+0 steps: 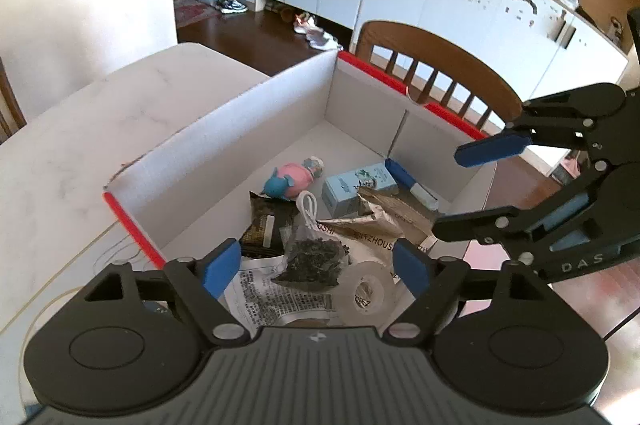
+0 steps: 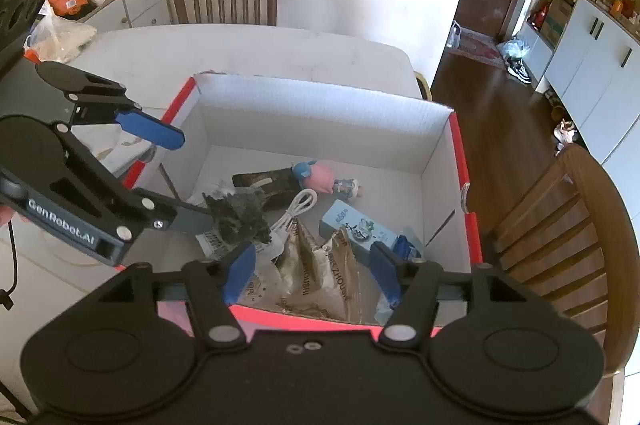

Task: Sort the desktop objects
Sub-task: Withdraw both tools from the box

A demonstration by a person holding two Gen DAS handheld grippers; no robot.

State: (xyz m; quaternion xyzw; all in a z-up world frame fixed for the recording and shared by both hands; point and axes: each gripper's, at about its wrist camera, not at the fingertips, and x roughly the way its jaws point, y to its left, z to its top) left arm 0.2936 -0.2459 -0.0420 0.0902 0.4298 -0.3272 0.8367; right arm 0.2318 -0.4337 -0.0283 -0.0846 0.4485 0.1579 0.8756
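From the left wrist view, the left gripper [image 1: 318,267] is hanging over the near end of a white cardboard box [image 1: 224,129] with red edges, its jaws standing wide with nothing between them. The box is sitting on a pale marble surface [image 1: 80,129], close to that surface's far right edge, where a wooden chair [image 1: 436,65] is standing. Inside the box, a clear bag of dark tea leaves [image 1: 314,261] is lying just below the blue fingertips, beside a roll of clear tape [image 1: 366,291] and a printed paper [image 1: 272,299]. Farther in are lying a brown foil pouch [image 1: 376,221], a black packet [image 1: 266,225], a white cable [image 1: 308,205], a pink and blue toy [image 1: 294,179], a light blue carton [image 1: 356,185] and a blue and white pen [image 1: 408,183]. The right gripper [image 1: 456,185] is reaching in from the right with its jaws wide apart.

From the right wrist view, the right gripper [image 2: 314,271] is hovering over the box's [image 2: 320,113] near red edge, jaws wide and holding nothing. The left gripper [image 2: 188,181] is coming in from the left, jaws spread, its lower finger touching the tea bag [image 2: 238,211]. The pouch [image 2: 316,265], carton [image 2: 360,229], cable [image 2: 298,207] and toy [image 2: 320,177] are lying on the box floor.
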